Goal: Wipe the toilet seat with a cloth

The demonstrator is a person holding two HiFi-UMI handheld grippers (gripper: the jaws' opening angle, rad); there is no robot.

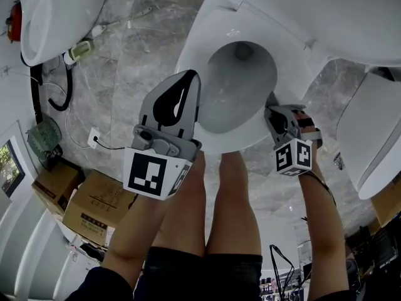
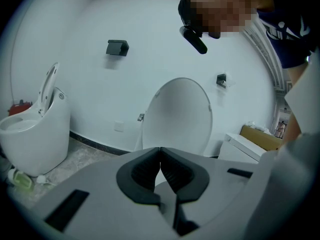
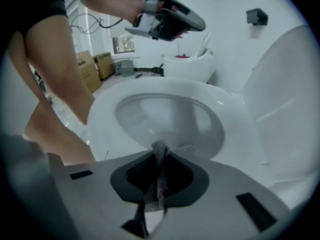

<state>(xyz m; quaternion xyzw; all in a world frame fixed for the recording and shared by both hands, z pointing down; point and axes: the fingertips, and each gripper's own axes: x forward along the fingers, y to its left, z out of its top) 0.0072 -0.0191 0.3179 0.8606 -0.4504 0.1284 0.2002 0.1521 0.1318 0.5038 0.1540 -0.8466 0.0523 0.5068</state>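
Right gripper (image 3: 159,159): jaws clamped on a grey mesh cloth (image 3: 160,149). A strip of it runs down between the pads and a small tuft sticks out past the tips. In the head view this gripper (image 1: 280,119) sits low at the front-right edge of the toilet seat (image 1: 207,39), tips against the rim. Can't tell whether the cloth actually touches the seat.

Left gripper (image 2: 160,153): jaws pressed together, nothing between them. In the right gripper view it (image 3: 172,19) hangs in the air above the bowl (image 3: 165,119), well clear of the seat. In the head view it overlaps the seat's front-left edge (image 1: 180,102).

The lid (image 2: 177,116) stands upright against the white wall (image 2: 100,84). The seat is down, and the bowl looks clean and white.

The person stands right at the front of the toilet, bare legs (image 1: 232,212) between the two grippers.

Around it: a second toilet (image 2: 35,134) to the left, cardboard boxes (image 1: 88,205), a small fan (image 1: 44,140) and a grey marble floor (image 1: 138,55).
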